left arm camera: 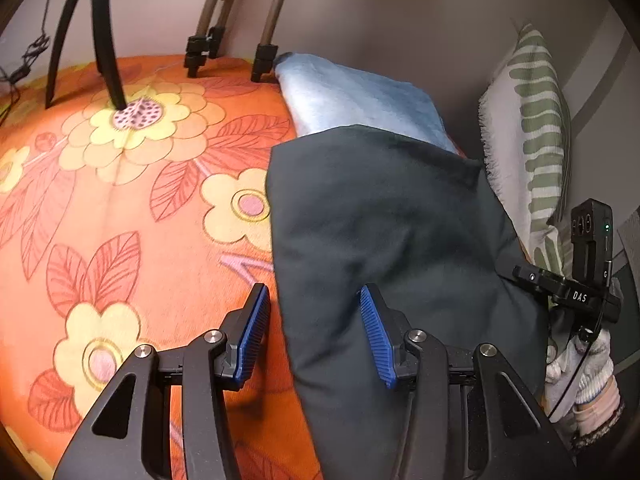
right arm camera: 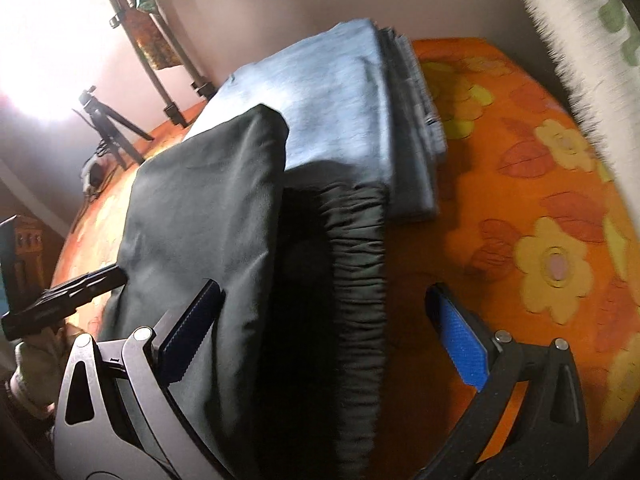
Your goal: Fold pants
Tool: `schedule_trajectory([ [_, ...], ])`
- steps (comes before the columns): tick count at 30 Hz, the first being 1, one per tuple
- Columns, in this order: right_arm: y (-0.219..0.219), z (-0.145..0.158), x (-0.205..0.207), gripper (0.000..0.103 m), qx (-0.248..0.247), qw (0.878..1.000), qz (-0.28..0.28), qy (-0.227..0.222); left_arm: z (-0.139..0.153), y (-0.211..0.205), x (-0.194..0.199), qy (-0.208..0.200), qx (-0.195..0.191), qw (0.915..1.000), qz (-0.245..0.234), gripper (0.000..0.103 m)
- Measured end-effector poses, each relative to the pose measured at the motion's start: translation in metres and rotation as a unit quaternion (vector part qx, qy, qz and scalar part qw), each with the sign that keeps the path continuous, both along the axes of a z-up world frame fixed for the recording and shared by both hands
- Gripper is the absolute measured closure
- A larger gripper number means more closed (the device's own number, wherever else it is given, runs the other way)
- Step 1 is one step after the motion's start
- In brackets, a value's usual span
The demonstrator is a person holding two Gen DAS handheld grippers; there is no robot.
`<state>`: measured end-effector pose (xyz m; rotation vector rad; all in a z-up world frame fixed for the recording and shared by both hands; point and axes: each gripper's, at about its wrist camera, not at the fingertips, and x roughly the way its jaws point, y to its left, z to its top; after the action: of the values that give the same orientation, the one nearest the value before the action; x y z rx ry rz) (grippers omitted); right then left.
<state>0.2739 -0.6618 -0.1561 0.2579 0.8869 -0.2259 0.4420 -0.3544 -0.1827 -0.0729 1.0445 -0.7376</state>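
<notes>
Dark folded pants [left arm camera: 392, 240] lie on the orange flowered bedspread [left arm camera: 120, 200], their far end resting on a folded light-blue garment [left arm camera: 352, 96]. My left gripper [left arm camera: 316, 320] hovers open over the pants' left edge; one blue pad [left arm camera: 252, 332] is over the bedspread, the other over the cloth. In the right wrist view the pants [right arm camera: 200, 220] show a gathered elastic waistband [right arm camera: 356, 264] beneath a folded-over layer. My right gripper [right arm camera: 326, 332] stands wide open astride them, its pads [right arm camera: 464, 344] not pressing. The right gripper's body [left arm camera: 576, 288] shows at the pants' right edge.
A fringed pillow with green stripes [left arm camera: 532, 140] leans on the wall to the right. Tripod legs [left arm camera: 108, 52] and black-footed poles [left arm camera: 264, 60] stand on the bed's far side. The folded blue garment [right arm camera: 348, 112] lies close to the wall. A gloved hand [left arm camera: 584, 380] holds the right gripper.
</notes>
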Motion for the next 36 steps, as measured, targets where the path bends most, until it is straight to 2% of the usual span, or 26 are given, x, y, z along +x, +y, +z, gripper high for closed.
schedule_trajectory([
  [4, 0.000, -0.001, -0.001, 0.001, 0.007, 1.000, 0.017, -0.011, -0.001, -0.004, 0.006, -0.005, -0.008, 1.0000, 0.002, 0.057],
  [8, 0.003, -0.001, -0.005, 0.029, 0.040, 0.998, 0.044, -0.018, -0.001, -0.008, 0.006, -0.013, -0.011, 0.9998, 0.002, 0.057],
  [10, 0.005, -0.002, -0.006, 0.031, 0.037, 0.998, 0.041, -0.018, -0.001, -0.009, 0.008, -0.007, -0.018, 0.9998, 0.002, 0.057],
  [13, 0.006, 0.002, -0.009, 0.038, 0.037, 0.998, 0.037, -0.024, -0.001, -0.012, 0.006, -0.007, -0.023, 0.9997, 0.004, 0.070],
  [14, 0.006, 0.004, -0.010, 0.043, 0.037, 0.998, 0.035, -0.026, 0.001, -0.013, 0.005, -0.013, -0.021, 0.9997, 0.003, 0.079],
  [15, 0.007, 0.006, -0.012, 0.048, 0.036, 0.998, 0.031, -0.029, 0.002, -0.014, 0.003, -0.019, -0.019, 0.9996, 0.001, 0.082],
  [18, 0.012, 0.012, -0.014, 0.059, 0.028, 0.999, 0.028, -0.034, 0.007, -0.017, 0.001, -0.031, -0.019, 0.9993, -0.001, 0.088],
  [21, 0.019, 0.017, -0.014, 0.065, 0.015, 0.999, 0.031, -0.036, 0.011, -0.021, -0.003, -0.043, -0.016, 0.9990, -0.003, 0.091],
  [36, 0.034, 0.023, -0.013, 0.073, -0.022, 0.999, 0.012, -0.031, 0.027, -0.021, -0.008, -0.071, -0.022, 0.9972, -0.007, 0.094],
])
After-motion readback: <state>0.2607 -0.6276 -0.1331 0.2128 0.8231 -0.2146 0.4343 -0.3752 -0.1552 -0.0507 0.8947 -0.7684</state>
